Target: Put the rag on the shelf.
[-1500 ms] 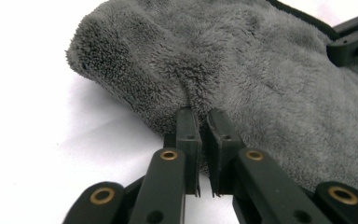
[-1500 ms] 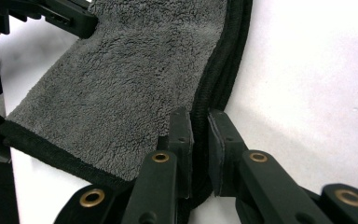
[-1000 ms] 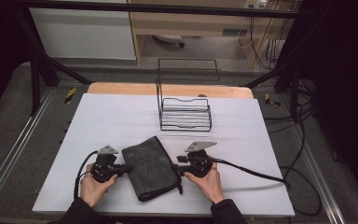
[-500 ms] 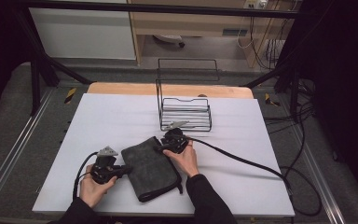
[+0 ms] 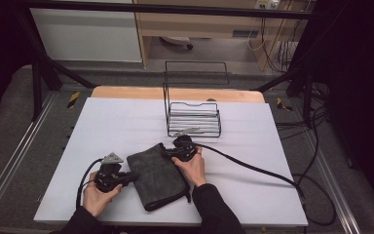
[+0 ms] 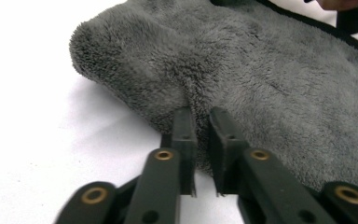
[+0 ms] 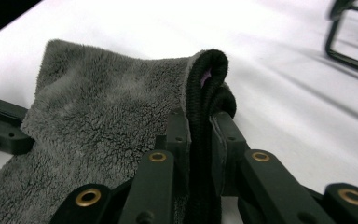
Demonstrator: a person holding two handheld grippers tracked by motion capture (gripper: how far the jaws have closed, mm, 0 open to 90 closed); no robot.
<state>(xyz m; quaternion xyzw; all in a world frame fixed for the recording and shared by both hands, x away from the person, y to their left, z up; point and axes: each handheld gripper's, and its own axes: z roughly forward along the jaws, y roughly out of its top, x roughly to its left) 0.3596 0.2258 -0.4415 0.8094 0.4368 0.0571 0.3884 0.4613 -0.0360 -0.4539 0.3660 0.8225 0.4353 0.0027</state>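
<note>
A dark grey fluffy towel lies folded on the white table, near the front. My left gripper sits at the towel's left edge. In the left gripper view its jaws have just been opening a little but still pinch a small fold of the towel at the left gripper's tips. My right gripper is at the towel's far corner. Its jaws have just been closing, and the right gripper now clamps the black hemmed edge of the towel, which stands up between the pads.
A black wire rack stands just beyond the right hand, close to the far corner of the towel. The right gripper's cable trails to the right across the table. A wooden strip runs along the table's back edge.
The right hand has moved from the towel's right side up and left to its far corner, and its jaws have shut on the hem. The left hand has stayed put.
</note>
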